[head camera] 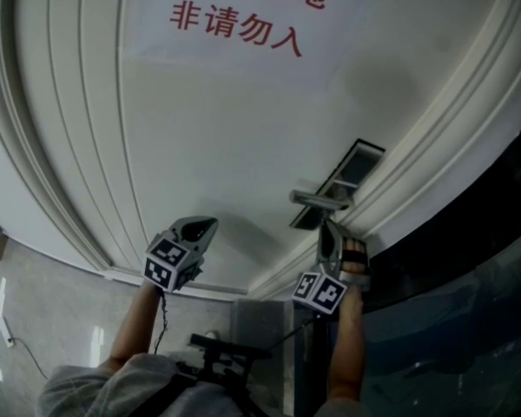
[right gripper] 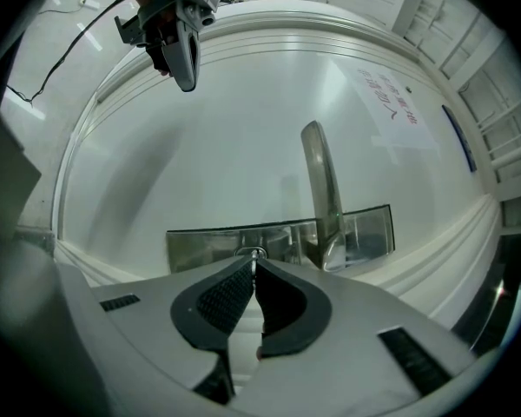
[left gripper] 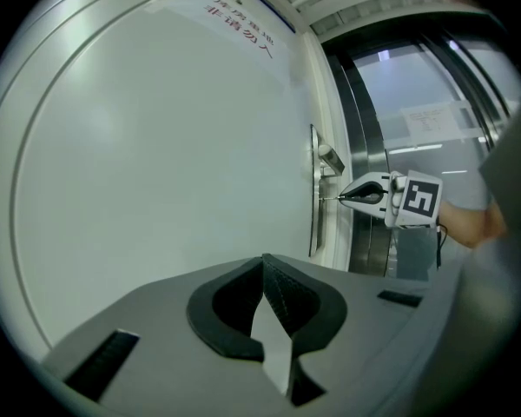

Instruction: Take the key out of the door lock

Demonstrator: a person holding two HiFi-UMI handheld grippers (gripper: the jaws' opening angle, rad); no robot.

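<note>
Two tongs closed: left gripper (left gripper: 263, 266) empty, right gripper (right gripper: 253, 266) clamped on key (right gripper: 253, 253), handle (right gripper: 319, 181) at 2 o'clock; key could be jammed by skewed pull.

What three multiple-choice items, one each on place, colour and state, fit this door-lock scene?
1. Where is the tip of the right hand-held gripper?
A) at a hinge
B) at the lock plate by the handle
C) on the glass

2. What colour is the lettering on the door?
A) blue
B) black
C) red

3. How is the left hand-held gripper?
A) gripping the handle
B) wide open
C) shut, empty

Answers:
1 B: its jaws pinch the key at the plate.
2 C: the characters are red on white.
3 C: its jaws meet with nothing between, away from the lock.
</note>
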